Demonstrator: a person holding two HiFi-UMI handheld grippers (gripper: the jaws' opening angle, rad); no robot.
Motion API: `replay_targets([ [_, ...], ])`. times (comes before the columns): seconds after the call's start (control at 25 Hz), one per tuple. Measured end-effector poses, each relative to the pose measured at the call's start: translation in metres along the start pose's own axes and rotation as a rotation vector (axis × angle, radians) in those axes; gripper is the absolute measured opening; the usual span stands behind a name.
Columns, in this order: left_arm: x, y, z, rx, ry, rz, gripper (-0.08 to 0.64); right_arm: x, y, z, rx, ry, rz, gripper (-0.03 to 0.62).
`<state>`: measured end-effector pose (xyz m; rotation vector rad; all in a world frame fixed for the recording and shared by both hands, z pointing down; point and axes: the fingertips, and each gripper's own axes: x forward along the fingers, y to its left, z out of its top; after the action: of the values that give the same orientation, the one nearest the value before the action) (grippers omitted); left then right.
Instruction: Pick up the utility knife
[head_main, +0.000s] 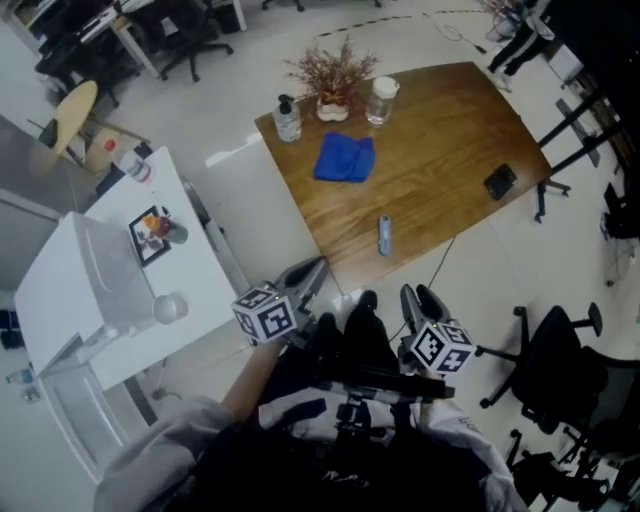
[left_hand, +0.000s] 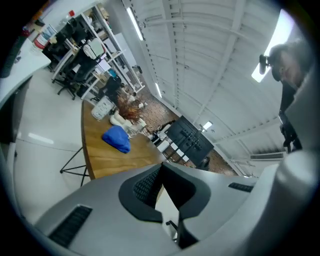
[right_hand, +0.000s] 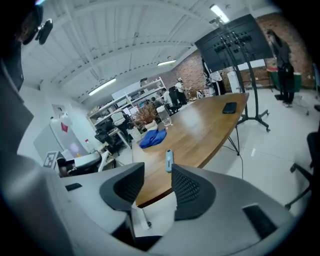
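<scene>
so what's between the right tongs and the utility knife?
Nothing but bare table and floor between right tongs and utility knife, in the head view.

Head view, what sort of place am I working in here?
Likely an open-plan office or lab workspace: a large wooden table, a rolling office chair beside it, and a big screen on a stand.

The person wears a pale grey top with a long left sleeve and a long right sleeve. Black gear sits before the torso, too dark to detail. The left smooth grey plastic tongs and the right smooth grey plastic tongs have rounded shells with black ribbed pads and small dark grille slots. Each carries a white cube with black square markers.
</scene>
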<state>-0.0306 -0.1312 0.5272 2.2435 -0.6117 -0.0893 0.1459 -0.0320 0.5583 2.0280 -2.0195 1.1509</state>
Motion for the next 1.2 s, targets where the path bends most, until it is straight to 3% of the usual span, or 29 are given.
replay_targets([
  [0.16,-0.013,0.026,0.020,-0.022,-0.085,0.095,0.006,0.055,-0.010,0.013,-0.191,0.086,-0.040,0.207],
  [0.36,-0.018,0.040,0.028,-0.048,-0.157,0.179,0.006,0.133,-0.010,0.021,-0.343,0.189,-0.054,0.241],
  [0.56,-0.015,0.042,0.041,-0.052,-0.218,0.238,0.006,0.191,-0.024,0.016,-0.518,0.263,-0.183,0.258],
  [0.72,-0.019,0.040,0.049,-0.044,-0.256,0.279,0.006,0.203,-0.030,-0.008,-0.504,0.365,-0.159,0.258],
  [0.92,-0.023,0.050,0.060,-0.041,-0.284,0.342,0.006,0.207,-0.025,-0.006,-0.536,0.324,-0.110,0.253],
  [1.04,-0.013,0.051,0.064,-0.037,-0.281,0.336,0.006,0.207,-0.029,-0.004,-0.560,0.348,-0.086,0.152],
  [1.12,-0.002,0.048,0.066,-0.032,-0.275,0.318,0.006,0.208,-0.031,-0.004,-0.539,0.383,-0.058,0.150],
  [1.2,0.009,0.043,0.068,-0.026,-0.266,0.293,0.006,0.206,-0.031,0.001,-0.458,0.393,-0.023,0.150],
])
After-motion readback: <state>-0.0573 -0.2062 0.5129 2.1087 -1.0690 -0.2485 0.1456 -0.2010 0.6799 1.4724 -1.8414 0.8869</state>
